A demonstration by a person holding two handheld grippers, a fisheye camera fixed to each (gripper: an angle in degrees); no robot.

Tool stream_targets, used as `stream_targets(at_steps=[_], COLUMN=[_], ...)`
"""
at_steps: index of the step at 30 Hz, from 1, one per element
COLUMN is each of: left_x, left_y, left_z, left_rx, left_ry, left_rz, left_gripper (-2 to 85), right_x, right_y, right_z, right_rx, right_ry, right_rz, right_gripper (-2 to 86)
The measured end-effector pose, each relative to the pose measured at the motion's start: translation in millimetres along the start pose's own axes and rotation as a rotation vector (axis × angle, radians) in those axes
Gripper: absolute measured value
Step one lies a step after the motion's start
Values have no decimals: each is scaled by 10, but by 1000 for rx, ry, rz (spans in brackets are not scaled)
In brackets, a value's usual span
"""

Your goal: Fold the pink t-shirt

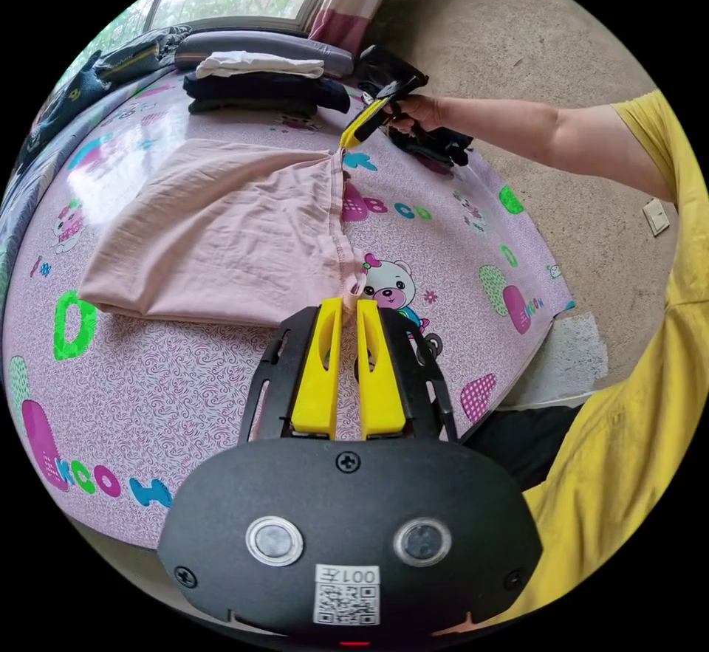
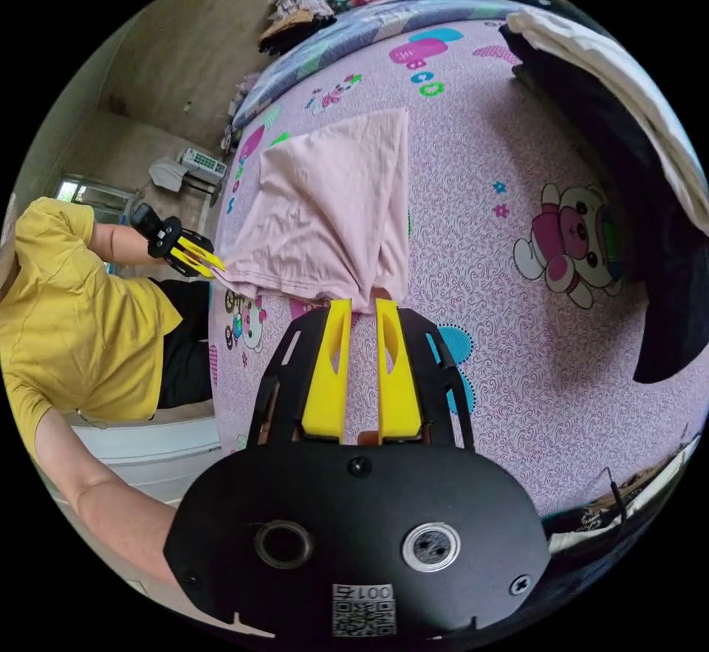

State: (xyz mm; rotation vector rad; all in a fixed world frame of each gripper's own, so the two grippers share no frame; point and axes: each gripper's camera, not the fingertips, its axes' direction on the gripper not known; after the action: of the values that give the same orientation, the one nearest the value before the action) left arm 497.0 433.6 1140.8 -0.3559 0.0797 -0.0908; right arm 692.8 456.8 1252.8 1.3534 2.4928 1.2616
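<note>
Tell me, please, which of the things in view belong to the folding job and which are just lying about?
Part of the job:
soft pink cotton t-shirt
left gripper
right gripper

Lying about:
stack of folded dark and white clothes
long grey bolster pillow

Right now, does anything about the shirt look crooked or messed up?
Nothing looks damaged. The pink t-shirt lies folded on the mat, its hem bunched into gathers where the right gripper and left gripper pinch it.
</note>
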Motion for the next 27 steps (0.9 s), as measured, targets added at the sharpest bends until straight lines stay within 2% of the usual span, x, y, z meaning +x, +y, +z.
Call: stream_targets(at_steps=[2, 5, 9, 12, 16, 20, 23, 27], left_x=[7, 23, 60, 93, 112, 76, -81, -601], left_y=[9, 24, 13, 14, 74, 180, 208, 12], left_z=[-62, -126, -189, -218, -331, -466, -622, -897], left_rx=[9, 8, 23, 28, 40, 33, 65, 189], left_ry=[5, -2, -5, -6, -6, -24, -93, -189], left_rz=[3, 18, 32, 31, 25, 18, -33, -119], left_gripper=[-3, -6, -7, -8, -11, -12, -13, -12], right_x=[-77, -193, -304, -220, -228, -702, -1151, -1501], right_y=[17, -43, -179, -209, -74, -104, -214, -278], right_z=[-191, -257, -3, 257, 18, -140, 60, 438], right_rx=[111, 179, 79, -76, 85, 234, 227, 218], right_ry=[-13, -38, -3, 134, 103, 58, 38, -2], right_rz=[-1, -17, -30, 70, 143, 28, -87, -131], right_gripper=[14, 11, 7, 7, 7, 7, 7, 7])
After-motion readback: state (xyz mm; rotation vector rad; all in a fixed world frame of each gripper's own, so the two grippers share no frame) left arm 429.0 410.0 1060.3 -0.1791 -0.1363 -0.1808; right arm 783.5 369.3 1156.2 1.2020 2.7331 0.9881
